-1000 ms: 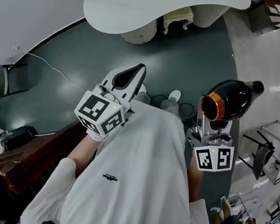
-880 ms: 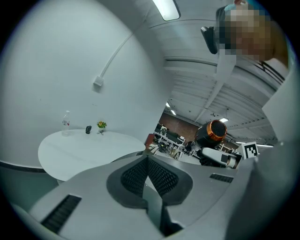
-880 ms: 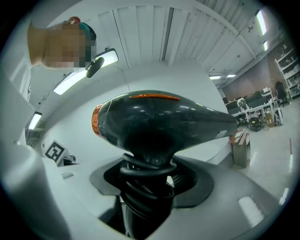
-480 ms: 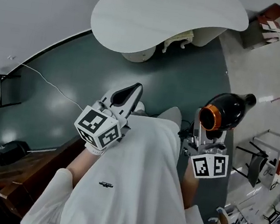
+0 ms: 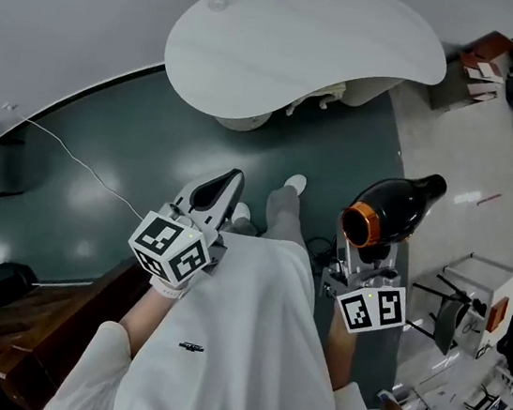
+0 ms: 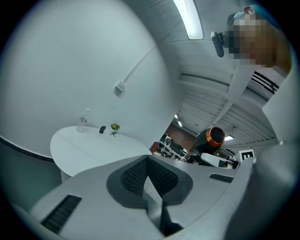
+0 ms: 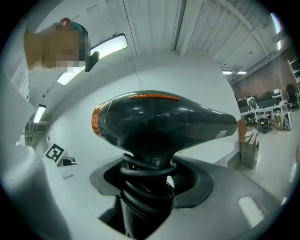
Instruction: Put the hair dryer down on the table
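The right gripper [image 5: 366,255] clamps the hair dryer [image 5: 396,208] by its handle, body above the jaws. The left gripper [image 5: 226,184] is closed, empty; the table [image 5: 257,67] lies ahead of both

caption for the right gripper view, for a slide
Right claw clamped on the cord-wrapped handle of a black hair dryer.

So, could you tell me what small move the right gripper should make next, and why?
Probably carry the hair dryer forward towards the white table: the right gripper is clamped on its cord-wrapped handle, and the dryer hangs over the dark floor, short of it.
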Demonstrator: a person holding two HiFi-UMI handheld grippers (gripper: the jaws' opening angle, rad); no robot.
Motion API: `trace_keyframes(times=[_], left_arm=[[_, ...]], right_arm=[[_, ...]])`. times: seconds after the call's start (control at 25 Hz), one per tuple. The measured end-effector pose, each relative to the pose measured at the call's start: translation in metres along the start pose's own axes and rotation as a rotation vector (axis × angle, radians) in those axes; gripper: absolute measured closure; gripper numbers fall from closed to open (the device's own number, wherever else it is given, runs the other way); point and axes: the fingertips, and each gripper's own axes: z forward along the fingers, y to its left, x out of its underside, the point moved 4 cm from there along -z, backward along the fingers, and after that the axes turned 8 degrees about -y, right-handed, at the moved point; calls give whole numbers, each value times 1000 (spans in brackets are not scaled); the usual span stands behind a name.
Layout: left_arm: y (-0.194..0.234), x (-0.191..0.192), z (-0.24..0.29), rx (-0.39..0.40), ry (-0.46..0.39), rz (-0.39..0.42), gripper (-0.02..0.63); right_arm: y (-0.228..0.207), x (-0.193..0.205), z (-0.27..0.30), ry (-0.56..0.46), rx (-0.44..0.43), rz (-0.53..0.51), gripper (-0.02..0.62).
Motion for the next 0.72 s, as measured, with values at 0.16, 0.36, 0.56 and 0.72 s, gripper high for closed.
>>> trace_keyframes(times=[0.16,0.36,0.56,0.72], left_arm=[[1,-2,10,-13,-3,-3,597],[5,-7,38,-20,33,8,597],[-6,-14,91,14,69,41,597],[-25,-27,137,55,64,74,597]], right_arm=[[-6,1,11,2,-6,-2,316],[-27,1,34,4,10,42,318],[-61,-10,46,-11,22,14,317],[-97,-23,55,-41,56,34,316]])
